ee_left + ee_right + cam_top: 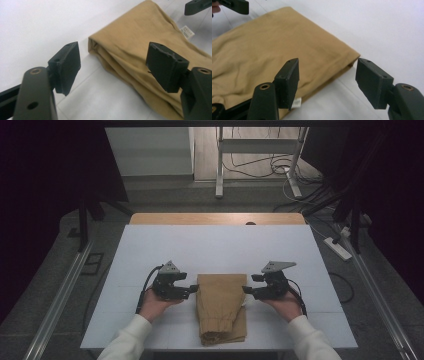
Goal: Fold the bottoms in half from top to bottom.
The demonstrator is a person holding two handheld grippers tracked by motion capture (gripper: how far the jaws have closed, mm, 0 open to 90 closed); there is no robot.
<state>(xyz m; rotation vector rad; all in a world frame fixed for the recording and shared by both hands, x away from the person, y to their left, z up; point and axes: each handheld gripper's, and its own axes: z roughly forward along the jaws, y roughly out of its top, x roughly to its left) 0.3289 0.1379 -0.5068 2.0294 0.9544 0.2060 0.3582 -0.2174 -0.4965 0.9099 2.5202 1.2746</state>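
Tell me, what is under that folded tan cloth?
The folded tan cloth lies on the white table. A small white label peeks from beneath its edge. Anything else underneath is covered.

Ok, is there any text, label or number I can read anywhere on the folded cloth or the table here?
Nothing can be read.
White care tag at the edge of the folded tan cloth garment: it carries print, too small and blurred to read in the left gripper view; in the right gripper view the same tag is just as unclear.
White table top: no writing.
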